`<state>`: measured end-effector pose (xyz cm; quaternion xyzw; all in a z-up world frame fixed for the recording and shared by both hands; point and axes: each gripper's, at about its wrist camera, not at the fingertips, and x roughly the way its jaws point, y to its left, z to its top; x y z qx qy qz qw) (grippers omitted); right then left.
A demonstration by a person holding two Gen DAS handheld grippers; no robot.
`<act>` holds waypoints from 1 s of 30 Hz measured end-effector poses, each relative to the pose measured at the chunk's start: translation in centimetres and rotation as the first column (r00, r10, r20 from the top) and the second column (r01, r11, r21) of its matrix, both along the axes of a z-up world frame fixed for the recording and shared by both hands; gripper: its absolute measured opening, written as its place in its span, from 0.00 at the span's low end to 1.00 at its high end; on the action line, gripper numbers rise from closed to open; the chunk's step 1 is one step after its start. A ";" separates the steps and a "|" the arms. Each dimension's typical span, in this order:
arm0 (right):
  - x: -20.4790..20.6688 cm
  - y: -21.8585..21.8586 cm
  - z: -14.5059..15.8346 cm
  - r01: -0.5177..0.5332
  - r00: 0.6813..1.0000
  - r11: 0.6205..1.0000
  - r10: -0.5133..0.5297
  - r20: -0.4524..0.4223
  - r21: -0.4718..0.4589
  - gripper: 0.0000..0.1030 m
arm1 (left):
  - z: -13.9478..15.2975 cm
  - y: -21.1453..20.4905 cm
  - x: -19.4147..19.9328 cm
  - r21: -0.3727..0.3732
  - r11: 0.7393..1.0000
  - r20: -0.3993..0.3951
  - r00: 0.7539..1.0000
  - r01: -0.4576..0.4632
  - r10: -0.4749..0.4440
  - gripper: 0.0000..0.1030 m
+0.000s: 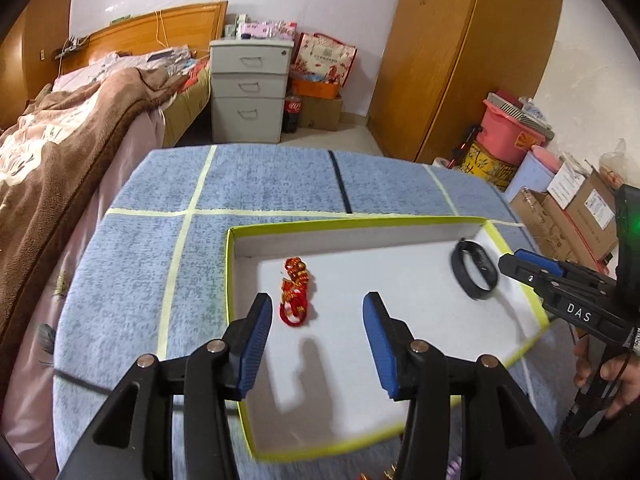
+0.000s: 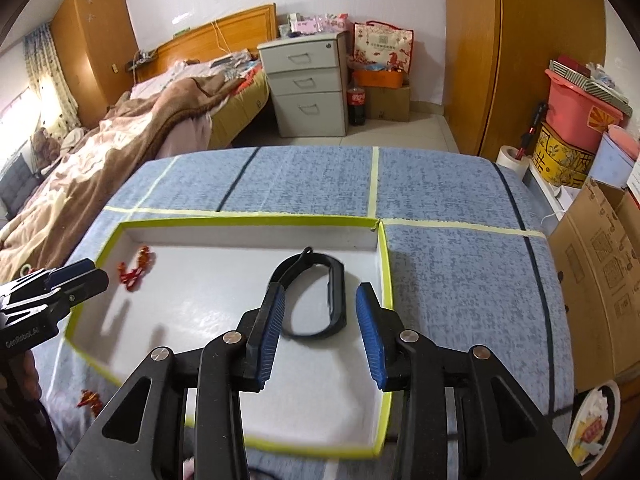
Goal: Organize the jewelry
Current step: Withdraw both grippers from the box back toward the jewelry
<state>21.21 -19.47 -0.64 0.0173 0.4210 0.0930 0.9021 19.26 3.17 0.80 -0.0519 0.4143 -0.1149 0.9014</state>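
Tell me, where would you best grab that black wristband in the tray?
Probably across the thin strap of the black wristband, coming down from above. It lies flat in the tray as an open loop, so one finger can go inside the loop and one outside.

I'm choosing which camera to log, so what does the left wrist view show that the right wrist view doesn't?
Only the left wrist view: the open left gripper head-on, a hand holding the right gripper, and the red bracelet close up.
Only the right wrist view: the open right gripper head-on, a red trinket outside the tray, and a plate.
Both: the tray holding the red bracelet and the black band.
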 end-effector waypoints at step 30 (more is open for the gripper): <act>-15.3 3.3 -2.4 -0.149 0.989 0.984 0.150 -0.005 0.099 0.37 | -0.5 2.6 -15.0 -0.051 0.996 0.064 0.995 -0.075 0.078 0.57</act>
